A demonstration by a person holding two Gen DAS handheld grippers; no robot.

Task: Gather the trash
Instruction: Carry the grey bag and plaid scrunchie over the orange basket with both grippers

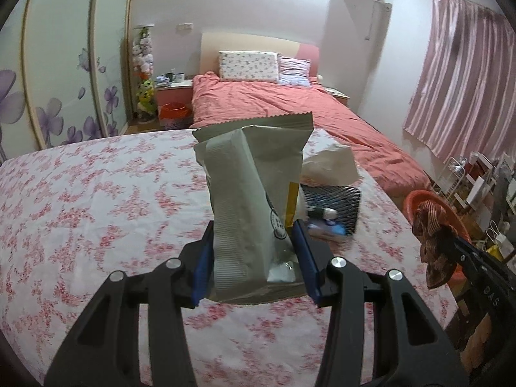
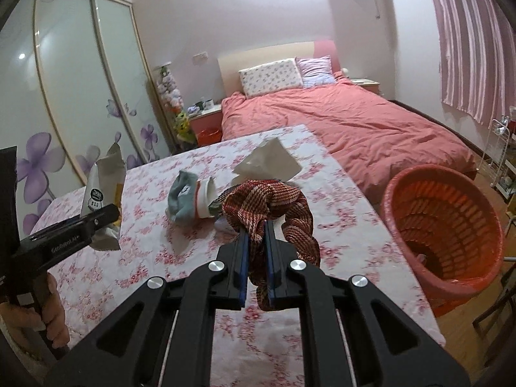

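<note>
My left gripper (image 1: 254, 242) is shut on an olive-grey snack wrapper (image 1: 254, 174), held upright above the floral tablecloth (image 1: 96, 200). It also shows in the right wrist view (image 2: 103, 190) at the left. My right gripper (image 2: 256, 225) is shut on a red-brown woven cloth (image 2: 271, 206), held above the table; it also shows in the left wrist view (image 1: 432, 229). A red plastic basket (image 2: 451, 225) stands on the floor right of the table. A crumpled white tissue (image 2: 267, 161) and a grey-and-white sock (image 2: 190, 196) lie on the table.
A black mesh tray (image 1: 335, 206) with small items sits behind the wrapper. A bed with a red cover (image 2: 338, 119) lies beyond the table. A small orange bin (image 1: 172, 114) stands by the nightstand. A white rack (image 2: 498, 158) is at the right.
</note>
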